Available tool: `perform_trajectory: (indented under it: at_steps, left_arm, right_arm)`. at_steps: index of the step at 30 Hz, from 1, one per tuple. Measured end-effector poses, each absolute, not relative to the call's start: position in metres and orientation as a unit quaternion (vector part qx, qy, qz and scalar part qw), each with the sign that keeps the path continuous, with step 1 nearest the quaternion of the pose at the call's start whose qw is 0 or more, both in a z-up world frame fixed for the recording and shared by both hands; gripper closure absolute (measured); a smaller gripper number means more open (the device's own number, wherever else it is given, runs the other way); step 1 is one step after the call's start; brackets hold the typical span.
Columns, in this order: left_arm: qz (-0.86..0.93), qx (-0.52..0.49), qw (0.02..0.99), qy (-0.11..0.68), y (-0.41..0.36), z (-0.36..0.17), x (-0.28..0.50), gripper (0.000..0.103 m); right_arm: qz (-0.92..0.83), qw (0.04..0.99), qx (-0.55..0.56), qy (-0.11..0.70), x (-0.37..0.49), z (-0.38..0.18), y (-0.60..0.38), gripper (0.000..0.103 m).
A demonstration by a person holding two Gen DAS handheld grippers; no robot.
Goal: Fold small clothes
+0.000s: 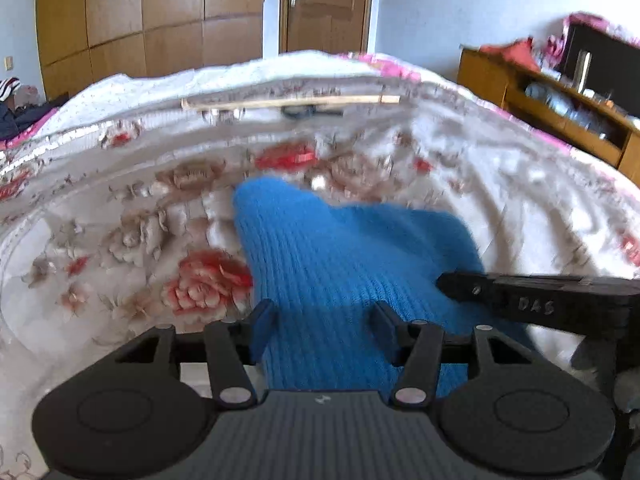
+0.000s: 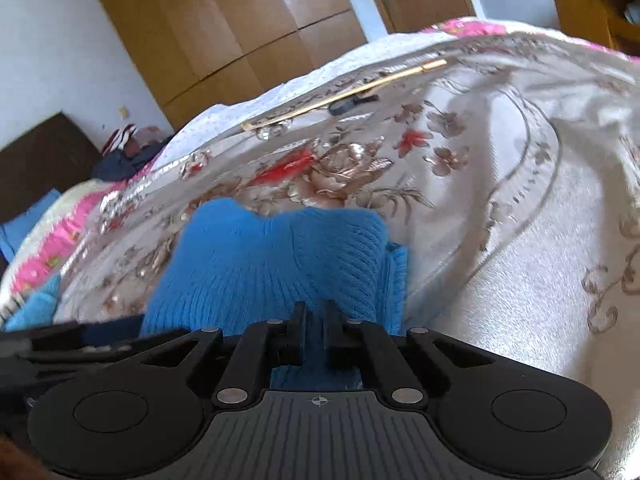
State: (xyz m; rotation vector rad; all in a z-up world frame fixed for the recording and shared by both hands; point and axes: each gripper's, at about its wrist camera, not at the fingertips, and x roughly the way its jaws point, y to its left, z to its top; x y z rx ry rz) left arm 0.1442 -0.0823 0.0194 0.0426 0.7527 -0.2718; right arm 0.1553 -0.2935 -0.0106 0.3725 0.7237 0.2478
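A small blue ribbed knit garment [image 1: 344, 264] lies on a floral bedspread [image 1: 120, 208]. In the left wrist view my left gripper [image 1: 324, 320] is open, its two fingers standing apart over the garment's near end. The right gripper's black finger [image 1: 532, 300] reaches in from the right onto the knit. In the right wrist view my right gripper [image 2: 316, 320] is shut on a fold of the blue garment [image 2: 272, 260], which bunches up in front of the fingers. The left gripper's dark body [image 2: 60, 344] shows at the lower left.
A long wooden stick [image 1: 292, 102] and a dark handled object [image 1: 308, 112] lie across the far part of the bed. A wooden wardrobe [image 1: 140, 20] and door [image 1: 324, 4] stand behind. A wooden shelf unit [image 1: 560, 112] is at the right. Clothes [image 2: 124, 148] are piled at the far left.
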Motion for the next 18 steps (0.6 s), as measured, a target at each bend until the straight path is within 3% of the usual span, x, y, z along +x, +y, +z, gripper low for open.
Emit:
perform_trajectory:
  at_steps: [6, 10, 15, 18]
  left_arm:
    - [-0.123, 0.017, 0.92, 0.371, -0.087, 0.017, 0.146, 0.033]
    - [-0.112, 0.003, 0.929, 0.352, -0.084, 0.029, 0.13, 0.034]
    - [-0.099, 0.003, 0.923, 0.373, -0.083, 0.018, 0.12, 0.031]
    - [-0.092, -0.01, 0.919, 0.383, -0.082, 0.018, 0.117, 0.029]
  right_arm:
    - [0.122, 0.913, 0.185, 0.343, 0.144, -0.006, -0.294, 0.099]
    - [0.126, 0.93, 0.133, 0.317, 0.118, 0.008, -0.282, 0.086]
    - [0.106, 0.932, 0.075, 0.338, 0.107, 0.003, -0.265, 0.087]
    - [0.107, 0.934, 0.095, 0.328, 0.092, 0.014, -0.264, 0.086]
